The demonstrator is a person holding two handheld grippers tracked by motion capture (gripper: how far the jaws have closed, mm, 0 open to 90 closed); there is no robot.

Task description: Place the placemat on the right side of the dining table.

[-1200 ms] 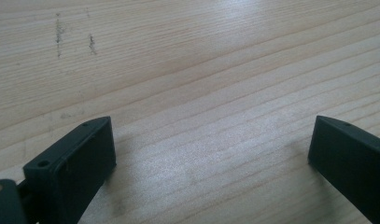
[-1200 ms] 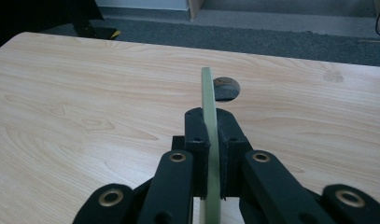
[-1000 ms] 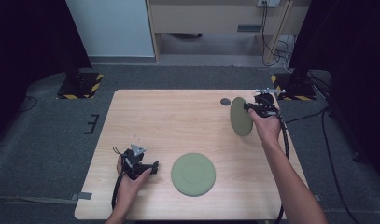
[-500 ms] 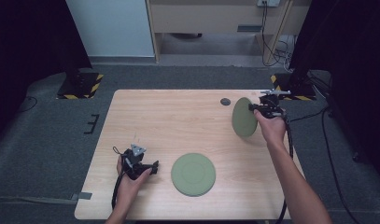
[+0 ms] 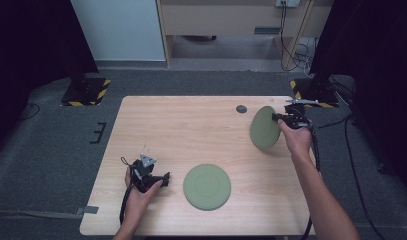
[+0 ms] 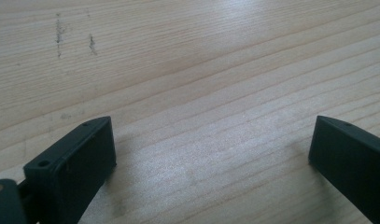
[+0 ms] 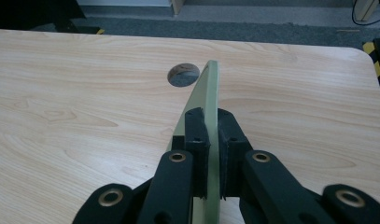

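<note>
So the right gripper (image 5: 277, 118) is pinching a green plate (image 5: 264, 127) by its rim and holding it up on edge, tilted, over the far right part of the wooden table (image 5: 191, 125). In the right gripper view the plate (image 7: 207, 116) is running edge-on straight between the two black jaws, which are pressing flat against both of its faces, so that claw is clamped tight on it. Just past the plate's top edge a round hole in the tabletop (image 7: 183, 74) is showing, and from the high view that same hole (image 5: 241, 109) is sitting just to the left of the lifted plate near the table's far edge. A second green plate (image 5: 207, 186) is lying flat on the table toward the near side, roughly in the middle. The left gripper (image 5: 163, 177) is resting low near the front left, just beside that flat plate but not touching it, pointing toward it. In the left gripper view its jaws are standing wide apart with nothing but bare wood grain between them, so that claw is gaping and holding nothing. Can't tell if the raised plate's bottom edge is touching the table or hanging just above it.
</note>
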